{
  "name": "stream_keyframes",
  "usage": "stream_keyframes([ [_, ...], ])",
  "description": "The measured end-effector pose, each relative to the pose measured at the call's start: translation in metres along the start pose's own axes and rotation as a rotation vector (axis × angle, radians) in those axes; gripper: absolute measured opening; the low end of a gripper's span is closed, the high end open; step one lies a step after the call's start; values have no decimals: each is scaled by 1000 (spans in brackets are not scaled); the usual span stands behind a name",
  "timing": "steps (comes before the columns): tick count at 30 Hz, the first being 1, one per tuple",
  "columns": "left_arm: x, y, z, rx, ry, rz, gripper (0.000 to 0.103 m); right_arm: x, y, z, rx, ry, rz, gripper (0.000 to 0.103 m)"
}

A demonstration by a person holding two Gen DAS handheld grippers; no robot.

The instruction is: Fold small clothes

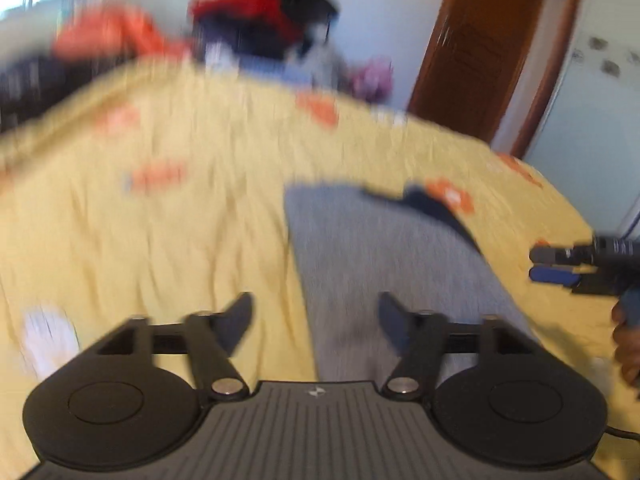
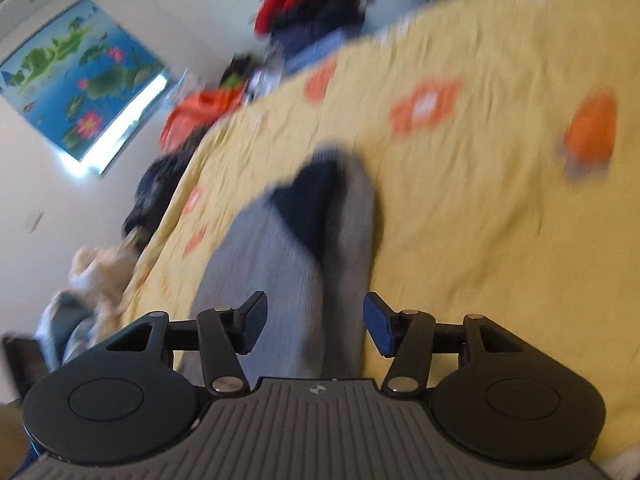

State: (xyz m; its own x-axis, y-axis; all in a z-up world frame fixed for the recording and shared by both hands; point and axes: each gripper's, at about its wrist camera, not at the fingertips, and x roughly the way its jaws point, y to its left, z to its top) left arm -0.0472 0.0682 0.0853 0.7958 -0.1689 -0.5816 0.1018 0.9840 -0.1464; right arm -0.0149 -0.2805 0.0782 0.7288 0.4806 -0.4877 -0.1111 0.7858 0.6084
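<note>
A small grey garment point(image 1: 384, 264) with a dark navy patch point(image 1: 436, 204) lies flat on the yellow bedspread point(image 1: 180, 220). My left gripper point(image 1: 316, 320) is open just above its near left edge and holds nothing. In the left wrist view my right gripper point(image 1: 538, 266) shows at the right edge, beside the garment, jaws slightly apart. In the right wrist view the grey garment point(image 2: 280, 264) and its navy patch point(image 2: 312, 204) lie straight ahead. My right gripper point(image 2: 316, 320) is open over the garment's near end and empty. Both views are blurred.
The yellow bedspread point(image 2: 480, 220) has orange motifs. A pile of red, orange and dark clothes point(image 1: 256, 12) sits beyond the bed's far edge. A wooden door point(image 1: 480, 52) stands at the right, a lotus poster point(image 2: 80, 80) on the wall, a white item point(image 1: 48, 336) at the near left.
</note>
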Motion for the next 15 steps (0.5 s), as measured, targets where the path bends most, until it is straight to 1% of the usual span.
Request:
stream_keyframes([
  [1, 3, -14, 2, 58, -48, -5, 82, 10, 4, 9, -9, -18, 7, 59],
  [2, 12, -28, 3, 105, -64, -5, 82, 24, 11, 16, -18, -11, 28, 60],
  [4, 38, -53, 3, 166, -38, -19, 82, 62, 27, 25, -26, 35, 64, 63],
  [5, 51, -63, 2, 185, -17, -33, 81, 81, 33, 27, -47, 65, 59, 63],
  [6, 65, -69, -2, 198, 7, -37, 81, 98, 38, 28, -77, 93, 35, 62],
  [7, 78, -73, -4, 207, 48, -31, 81, 117, 43, 24, -108, 118, -5, 63],
  [8, 89, -74, -9, 206, 87, -13, 81, 129, 45, 20, -144, 129, -43, 63],
  [9, 98, -73, -13, 207, 91, 4, 82, 135, 44, 19, -178, 112, -64, 62],
  [10, 99, -72, -18, 219, 73, 6, 84, 140, 43, 19, -197, 111, -90, 62],
  [11, 101, -73, -20, 229, 69, 7, 84, 143, 40, 21, -196, 112, -113, 62],
  [13, 100, -75, -22, 237, 73, 14, 84, 148, 40, 26, -199, 132, -126, 62],
  [15, 97, -73, -22, 235, 73, 11, 84, 148, 54, 23, -288, 161, -165, 62],
])
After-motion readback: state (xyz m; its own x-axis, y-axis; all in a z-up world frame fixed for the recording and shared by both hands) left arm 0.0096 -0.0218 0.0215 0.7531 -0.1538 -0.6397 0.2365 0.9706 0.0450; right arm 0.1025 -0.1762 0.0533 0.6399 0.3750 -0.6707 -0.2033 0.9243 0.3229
